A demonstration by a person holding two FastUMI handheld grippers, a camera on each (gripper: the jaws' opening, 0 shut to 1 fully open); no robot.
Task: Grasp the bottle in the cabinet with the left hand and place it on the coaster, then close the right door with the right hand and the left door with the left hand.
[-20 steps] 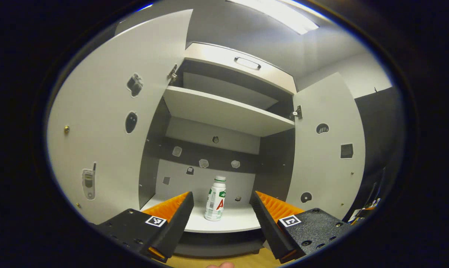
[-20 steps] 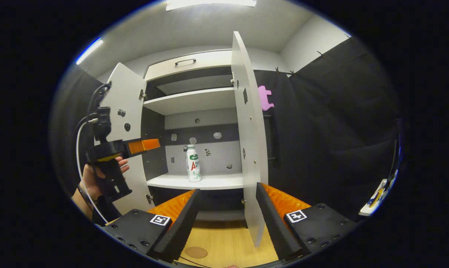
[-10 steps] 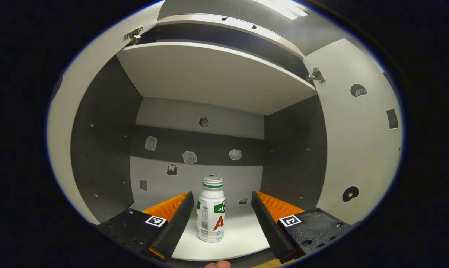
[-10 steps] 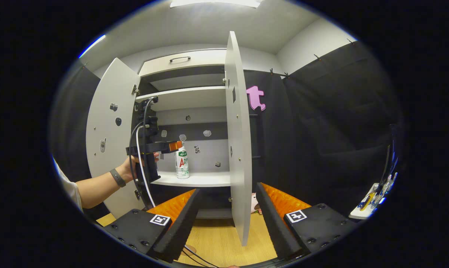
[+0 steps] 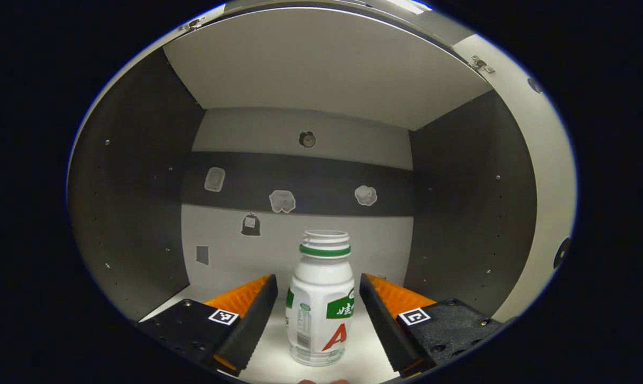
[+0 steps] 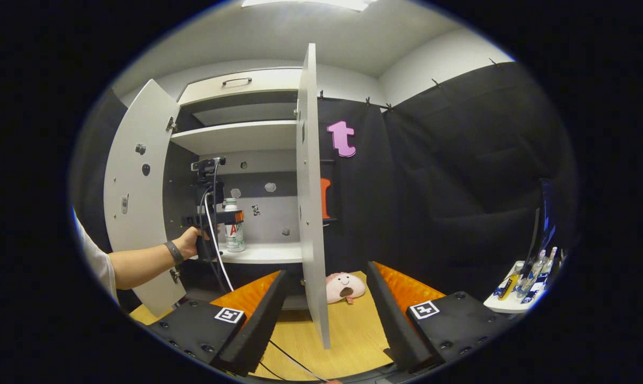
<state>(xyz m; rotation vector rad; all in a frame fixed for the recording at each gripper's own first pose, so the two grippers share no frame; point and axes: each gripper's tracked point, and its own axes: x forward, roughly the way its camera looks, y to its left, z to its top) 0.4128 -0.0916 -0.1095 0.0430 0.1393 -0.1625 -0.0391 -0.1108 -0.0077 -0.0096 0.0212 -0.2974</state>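
Reaching into the cabinet [image 6: 236, 96], I am holding my left hand-held gripper [image 5: 317, 298] spread wide around the upright bottle [image 5: 320, 306] on its shelf [image 5: 268, 368], not touching, while my right hand-held gripper [image 6: 326, 298] is hanging open astride the right door [image 6: 311, 213] edge.

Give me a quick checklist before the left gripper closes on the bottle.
1. Bottle upright on the shelf: ok.
2. Bottle centred between the left gripper fingers: ok.
3. Fingers open, gaps either side of the bottle: ok.
4. Fingers deep enough to pinch the body: cannot tell.
5. Right gripper open, clear of the cabinet, right door's edge standing between its fingers: ok.
6. Coaster ready to receive the bottle: cannot tell.
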